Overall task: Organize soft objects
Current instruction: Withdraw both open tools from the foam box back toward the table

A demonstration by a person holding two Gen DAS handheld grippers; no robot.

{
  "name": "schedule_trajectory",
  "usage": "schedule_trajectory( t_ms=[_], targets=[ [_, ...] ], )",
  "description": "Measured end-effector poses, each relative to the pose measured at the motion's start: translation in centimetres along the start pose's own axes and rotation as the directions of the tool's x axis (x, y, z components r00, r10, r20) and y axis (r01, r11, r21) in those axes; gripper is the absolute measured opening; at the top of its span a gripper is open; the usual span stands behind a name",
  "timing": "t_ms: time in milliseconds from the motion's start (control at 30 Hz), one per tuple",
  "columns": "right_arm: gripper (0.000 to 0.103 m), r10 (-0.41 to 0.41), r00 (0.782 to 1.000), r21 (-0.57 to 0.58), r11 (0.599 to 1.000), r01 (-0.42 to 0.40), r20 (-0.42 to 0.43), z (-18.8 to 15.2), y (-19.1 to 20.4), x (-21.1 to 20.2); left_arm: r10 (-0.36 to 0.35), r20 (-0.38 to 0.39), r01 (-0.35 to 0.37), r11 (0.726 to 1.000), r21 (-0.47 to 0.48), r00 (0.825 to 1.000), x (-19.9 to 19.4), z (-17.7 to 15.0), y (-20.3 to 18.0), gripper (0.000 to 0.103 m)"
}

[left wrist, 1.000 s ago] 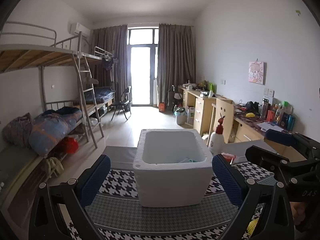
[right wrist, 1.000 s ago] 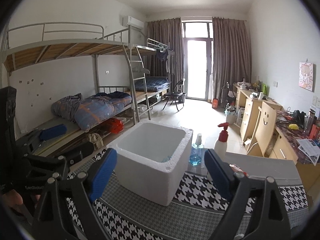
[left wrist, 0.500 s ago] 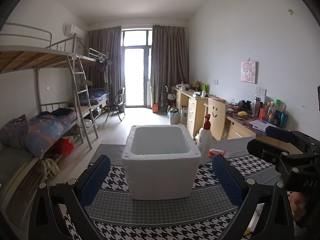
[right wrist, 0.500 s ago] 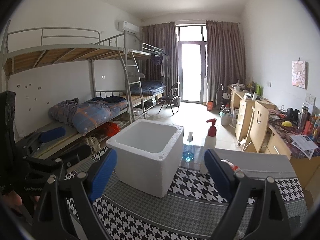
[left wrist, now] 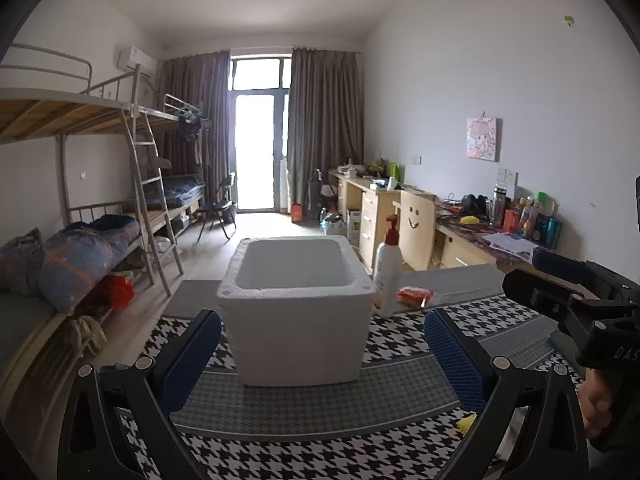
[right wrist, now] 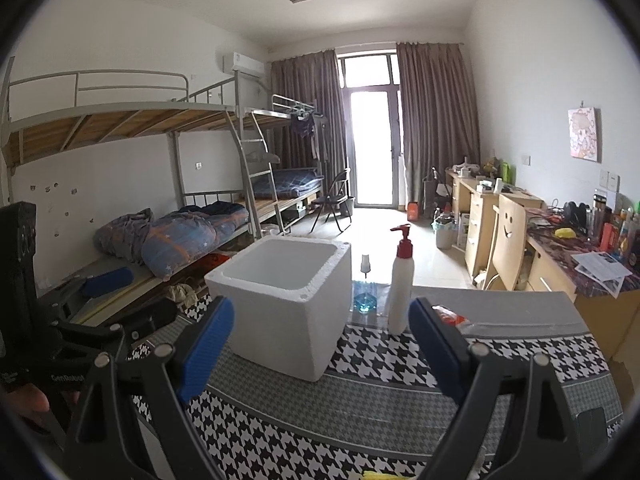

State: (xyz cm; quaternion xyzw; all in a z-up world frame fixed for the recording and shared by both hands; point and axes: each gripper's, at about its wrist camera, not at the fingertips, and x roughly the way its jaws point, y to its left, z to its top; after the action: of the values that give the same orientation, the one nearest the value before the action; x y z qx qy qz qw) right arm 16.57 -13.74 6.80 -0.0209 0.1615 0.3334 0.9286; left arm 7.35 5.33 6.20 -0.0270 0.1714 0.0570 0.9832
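A white foam box (left wrist: 298, 312) stands open on the houndstooth table cloth (left wrist: 304, 408); it also shows in the right wrist view (right wrist: 286, 300), and its inside is hidden from here. My left gripper (left wrist: 322, 356) is open and empty, level with the box and short of its near wall. My right gripper (right wrist: 322, 348) is open and empty, to the right of the left one, which shows at the left edge (right wrist: 108, 280). A bit of a yellow soft thing (left wrist: 466, 424) lies on the cloth near the front edge, also in the right wrist view (right wrist: 380, 474).
A white pump bottle with a red top (right wrist: 402, 284) and a blue glass bottle (right wrist: 365, 298) stand behind the box. A red packet (left wrist: 414, 295) lies on a grey lid (right wrist: 520, 308) at the right. Bunk beds (right wrist: 180, 184) stand left, desks (left wrist: 400, 216) right.
Both grippers have dropped and drawn back from the box, so its rim now hides the inside. The bluish thing seen in the box a second ago is out of sight.
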Motion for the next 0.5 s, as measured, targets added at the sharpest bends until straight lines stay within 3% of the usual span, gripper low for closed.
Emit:
schedule_trajectory(
  t_ms=[500],
  targets=[
    [0.092, -0.059, 0.998, 0.013, 0.998, 0.059, 0.014, -3.1, -0.9, -1.9, -0.042, 0.024, 0.041, 0.999, 0.018, 0.999, -0.4, -2.3, -1.9, 0.102]
  ],
)
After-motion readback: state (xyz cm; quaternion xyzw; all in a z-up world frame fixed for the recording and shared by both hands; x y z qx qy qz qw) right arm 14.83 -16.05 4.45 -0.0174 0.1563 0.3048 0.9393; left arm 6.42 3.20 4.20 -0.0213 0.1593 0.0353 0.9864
